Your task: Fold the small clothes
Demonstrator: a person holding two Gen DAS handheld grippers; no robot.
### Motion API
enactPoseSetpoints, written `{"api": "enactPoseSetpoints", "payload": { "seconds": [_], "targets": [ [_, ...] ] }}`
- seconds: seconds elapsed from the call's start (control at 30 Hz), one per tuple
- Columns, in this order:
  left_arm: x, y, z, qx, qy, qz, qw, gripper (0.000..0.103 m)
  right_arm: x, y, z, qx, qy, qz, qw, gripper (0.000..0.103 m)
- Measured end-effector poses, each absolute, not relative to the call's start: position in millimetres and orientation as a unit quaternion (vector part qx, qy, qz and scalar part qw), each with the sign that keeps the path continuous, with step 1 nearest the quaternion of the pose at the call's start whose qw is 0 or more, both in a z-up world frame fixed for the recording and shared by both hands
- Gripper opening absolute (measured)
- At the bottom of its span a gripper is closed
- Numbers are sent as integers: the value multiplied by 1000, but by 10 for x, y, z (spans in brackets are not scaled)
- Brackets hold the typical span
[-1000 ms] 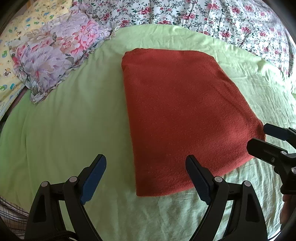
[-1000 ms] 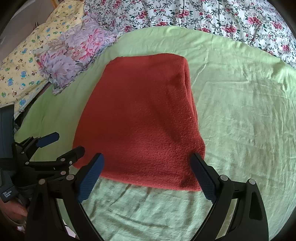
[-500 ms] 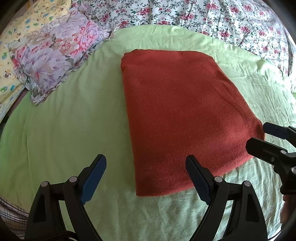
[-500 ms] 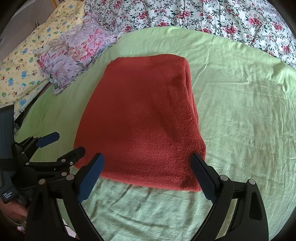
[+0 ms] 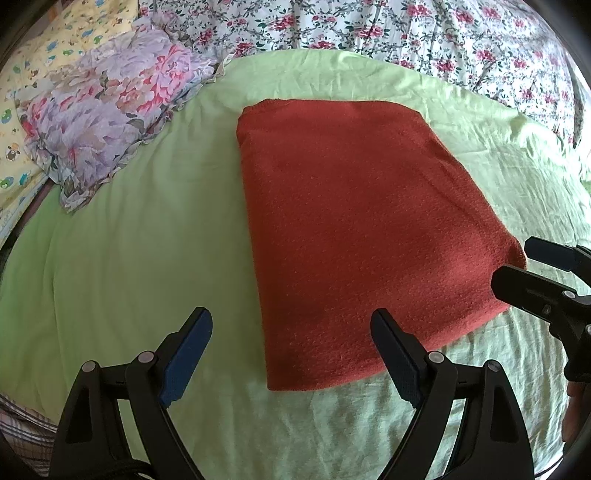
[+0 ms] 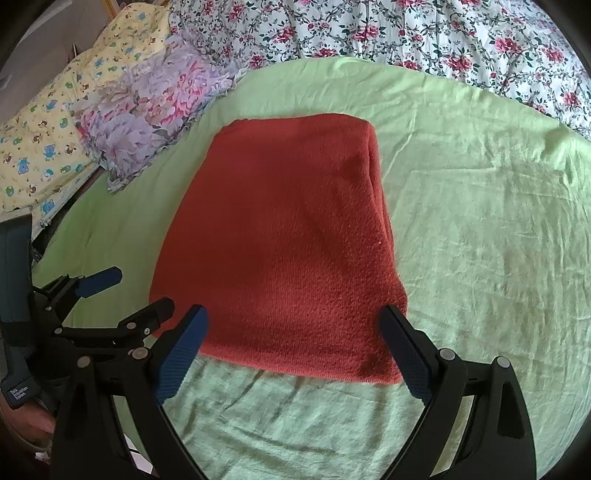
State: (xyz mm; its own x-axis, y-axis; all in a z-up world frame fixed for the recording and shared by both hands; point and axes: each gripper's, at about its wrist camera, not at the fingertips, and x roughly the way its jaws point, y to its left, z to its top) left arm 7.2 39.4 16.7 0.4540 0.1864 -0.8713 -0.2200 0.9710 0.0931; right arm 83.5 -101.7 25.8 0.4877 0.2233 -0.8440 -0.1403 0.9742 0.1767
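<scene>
A rust-red knit garment (image 5: pixel 354 229) lies folded into a flat rectangle on the light green sheet (image 5: pixel 129 240); it also shows in the right wrist view (image 6: pixel 288 243). My left gripper (image 5: pixel 291 332) is open and empty, hovering over the garment's near left corner. My right gripper (image 6: pixel 291 328) is open and empty, just above the garment's near edge. The right gripper shows at the right edge of the left wrist view (image 5: pixel 517 262), beside the garment's near right corner. The left gripper shows at the lower left of the right wrist view (image 6: pixel 136 295).
A purple floral pillow (image 5: pixel 107 114) lies at the far left, with a yellow cartoon-print pillow (image 6: pixel 40 147) beyond it. A white floral quilt (image 5: pixel 388 33) runs along the far side. The green sheet (image 6: pixel 480 221) spreads right of the garment.
Both grippers have drawn back very slightly from the garment. The garment has not moved, and both grippers stay open.
</scene>
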Motion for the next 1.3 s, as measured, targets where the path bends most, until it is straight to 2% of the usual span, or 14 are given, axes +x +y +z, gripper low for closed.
{"api": "enactPoseSetpoints", "payload": {
  "seconds": [1.3],
  "targets": [
    [206, 609, 188, -42, 509, 134, 849, 88, 1034, -1154, 180, 53, 503, 104, 856, 94]
  ]
}}
